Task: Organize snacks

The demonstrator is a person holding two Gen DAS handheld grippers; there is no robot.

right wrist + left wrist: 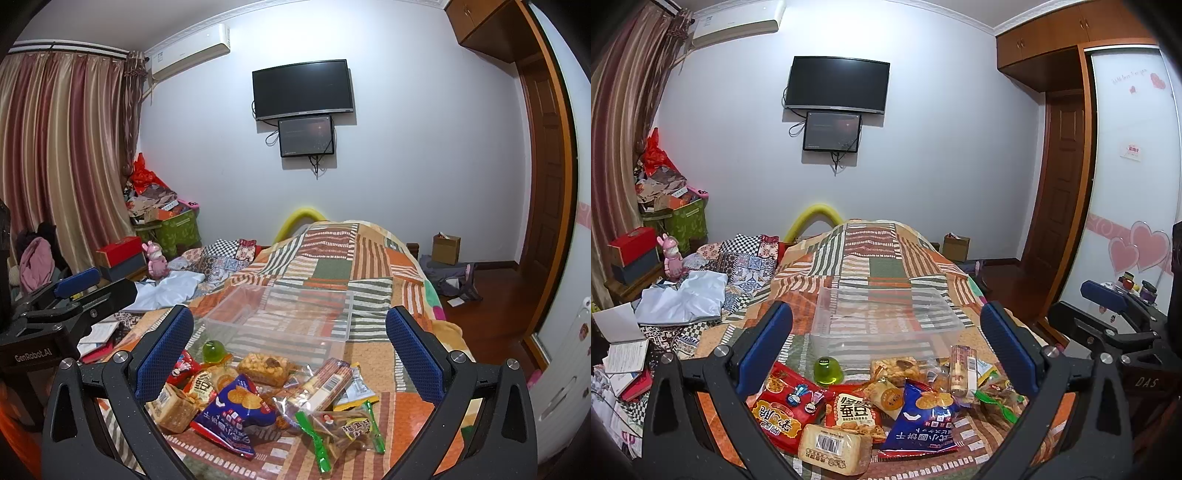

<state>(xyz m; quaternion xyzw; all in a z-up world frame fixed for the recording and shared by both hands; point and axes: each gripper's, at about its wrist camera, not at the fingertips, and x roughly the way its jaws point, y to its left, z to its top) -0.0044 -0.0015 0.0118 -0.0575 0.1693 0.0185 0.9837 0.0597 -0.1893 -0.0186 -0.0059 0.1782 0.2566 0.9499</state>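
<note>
I was at the very first step, both the left claw and the right claw wide open and empty above the heap of packaged snacks on the patchwork bed cover, just before the empty clear plastic box, so the next move needed one packet gripped.

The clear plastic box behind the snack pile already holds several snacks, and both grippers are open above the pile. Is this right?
Not quite. The clear plastic box is empty, as the left wrist view shows; the snacks lie in front of it. Both grippers are indeed open.
</note>
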